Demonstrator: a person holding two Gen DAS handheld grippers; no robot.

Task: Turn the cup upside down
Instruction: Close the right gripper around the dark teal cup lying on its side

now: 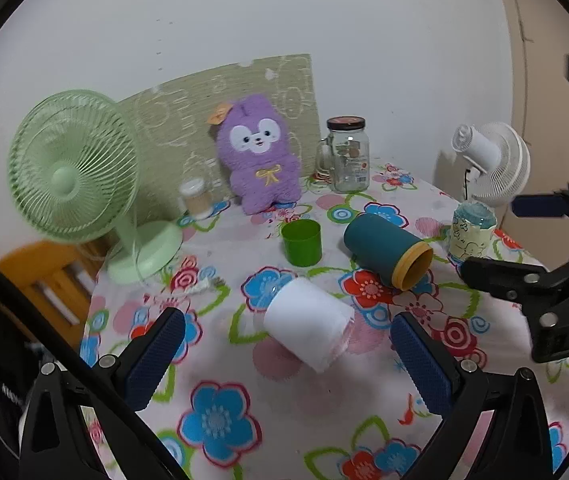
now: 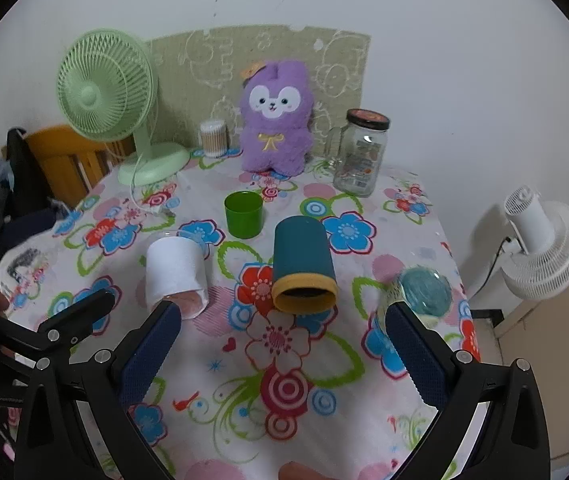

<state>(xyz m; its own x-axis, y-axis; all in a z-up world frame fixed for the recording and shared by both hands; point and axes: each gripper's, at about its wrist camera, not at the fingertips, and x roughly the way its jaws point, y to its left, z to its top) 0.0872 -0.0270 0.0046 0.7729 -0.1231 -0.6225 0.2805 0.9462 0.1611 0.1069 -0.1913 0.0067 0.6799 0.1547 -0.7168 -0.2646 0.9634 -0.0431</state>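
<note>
Both tools gape wide; white cup [image 1: 307,328] apparently lies sideways between left tool [image 1: 284,356].

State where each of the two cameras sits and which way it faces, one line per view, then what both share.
Left wrist: on the left gripper, low over the table, facing the wall, aimed at the white-wrapped cup; own open fingers show, with the right gripper at the right edge.
Right wrist: on the right gripper, facing the teal cup; own open fingers show.
Shared: both lying cups, green cup, purple plush.
</note>
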